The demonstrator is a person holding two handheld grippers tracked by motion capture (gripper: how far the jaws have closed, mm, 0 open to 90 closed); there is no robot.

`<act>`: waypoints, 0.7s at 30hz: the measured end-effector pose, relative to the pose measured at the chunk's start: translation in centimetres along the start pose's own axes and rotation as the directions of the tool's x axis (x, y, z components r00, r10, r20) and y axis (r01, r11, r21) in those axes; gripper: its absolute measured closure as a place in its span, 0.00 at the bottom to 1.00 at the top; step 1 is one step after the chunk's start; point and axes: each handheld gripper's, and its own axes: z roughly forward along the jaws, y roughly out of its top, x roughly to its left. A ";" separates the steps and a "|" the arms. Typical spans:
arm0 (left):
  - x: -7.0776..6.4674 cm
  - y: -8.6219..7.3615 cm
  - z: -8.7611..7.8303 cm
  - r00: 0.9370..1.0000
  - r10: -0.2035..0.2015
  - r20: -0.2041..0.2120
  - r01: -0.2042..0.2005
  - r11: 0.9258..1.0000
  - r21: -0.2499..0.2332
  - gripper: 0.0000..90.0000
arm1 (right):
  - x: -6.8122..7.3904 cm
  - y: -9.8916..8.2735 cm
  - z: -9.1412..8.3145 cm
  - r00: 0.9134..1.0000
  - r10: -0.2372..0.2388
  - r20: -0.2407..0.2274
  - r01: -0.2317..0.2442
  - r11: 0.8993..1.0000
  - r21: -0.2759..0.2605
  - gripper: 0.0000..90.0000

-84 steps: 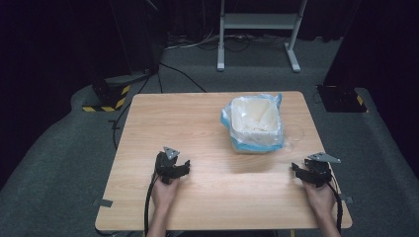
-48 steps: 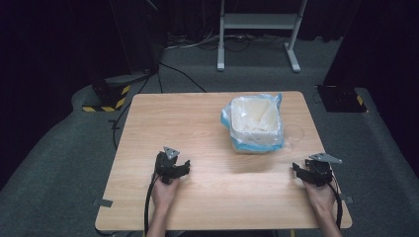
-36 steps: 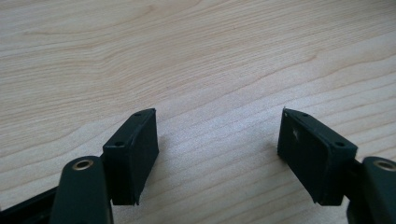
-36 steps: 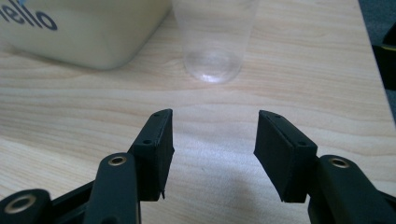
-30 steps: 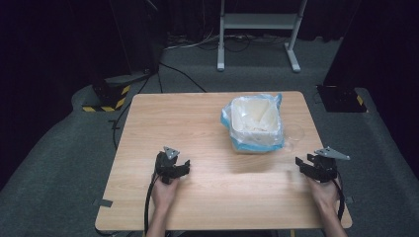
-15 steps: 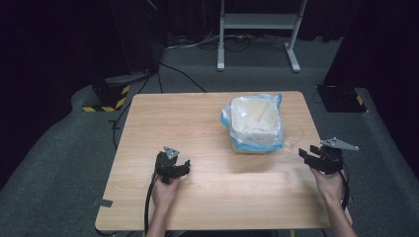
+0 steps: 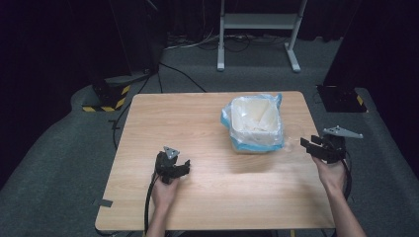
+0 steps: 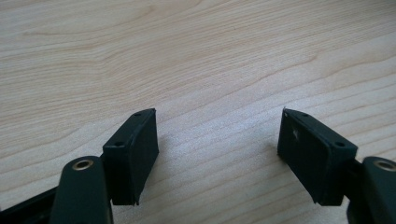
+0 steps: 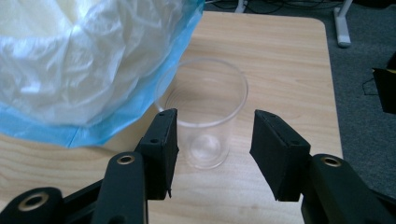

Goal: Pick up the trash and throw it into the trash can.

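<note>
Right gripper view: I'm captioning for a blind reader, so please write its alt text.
A clear plastic cup stands upright on the wooden table, just beyond the right tongs, whose open jaws frame it without touching. A bin lined with a blue-edged plastic bag sits beside the cup.

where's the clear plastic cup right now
In the right gripper view the clear cup stands upright on the table, beside the bag-lined bin, just beyond the open right tongs.

cup (image 9: 205,116): clear | bag (image 7: 257,123): white, blue-edged | table (image 7: 197,123): light woodgrain | hand-held grippers: black
</note>
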 end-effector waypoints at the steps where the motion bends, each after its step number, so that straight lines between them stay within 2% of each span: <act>1: 0.0 0.0 0.0 1.000 0.000 0.000 0.000 1.000 0.000 0.32 | -0.1 0.3 0.0 1.000 0.000 0.000 0.000 1.000 -0.002 0.57; 9: 0.0 0.0 0.0 1.000 0.001 0.001 -0.001 1.000 0.000 0.32 | -0.8 2.1 1.1 1.000 0.004 0.009 -0.004 1.000 0.013 0.61; 12: 0.0 0.0 0.0 1.000 0.001 0.001 -0.001 1.000 0.000 0.32 | -1.3 2.6 1.7 1.000 0.026 0.016 -0.026 1.000 0.013 0.62; 14: 0.0 0.0 0.0 1.000 0.001 0.001 -0.001 1.000 0.000 0.32 | -1.8 2.8 2.3 0.999 0.029 0.031 -0.030 0.999 0.021 0.63; 18: 0.0 0.0 0.0 1.000 0.000 0.001 0.000 1.000 0.000 0.32 | -2.3 3.0 3.2 0.999 0.037 0.019 -0.037 0.999 0.019 0.66; 21: 0.0 0.0 0.0 1.000 0.000 0.001 0.000 1.000 0.000 0.32 | -2.3 3.1 3.7 1.000 0.025 0.017 -0.026 0.999 0.039 0.68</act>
